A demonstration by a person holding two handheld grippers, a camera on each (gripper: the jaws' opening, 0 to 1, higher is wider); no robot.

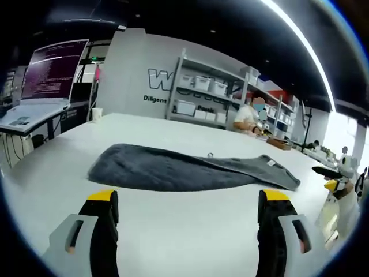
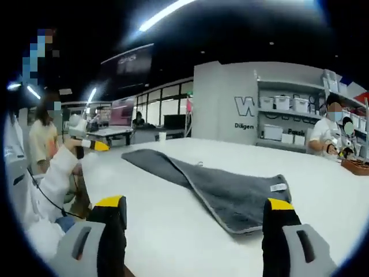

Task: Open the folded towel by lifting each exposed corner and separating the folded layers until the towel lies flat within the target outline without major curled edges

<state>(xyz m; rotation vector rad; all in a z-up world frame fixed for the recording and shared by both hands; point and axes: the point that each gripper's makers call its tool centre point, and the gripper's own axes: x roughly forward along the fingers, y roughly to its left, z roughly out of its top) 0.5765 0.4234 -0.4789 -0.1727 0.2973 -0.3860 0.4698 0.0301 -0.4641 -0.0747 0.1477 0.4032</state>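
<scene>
A: What carries everything?

B: A wide white matte bench [image 1: 173, 231], in a workshop with a dark ceiling and strip lights. A grey wall panel behind bears large letters starting with "W" and smaller ones reading "Diligen…", the rest hidden. Metal shelving with white storage boxes [image 1: 202, 86] stands against it, and a seated person in white [image 1: 249, 118] works at the far edge.

A: And the towel?

B: The dark grey folded terry towel [image 1: 173, 167] lies mid-bench, stretched long, with a small white label [image 2: 278, 187] near one end; its print is too small to read.

A: The grippers?

B: The left gripper [image 1: 187, 219] and the right gripper [image 2: 193, 225] both have jaws spread wide, holding nothing, short of the towel. A lit laptop screen with text lines [image 1: 55, 69] sits off the bench's left side.
</scene>
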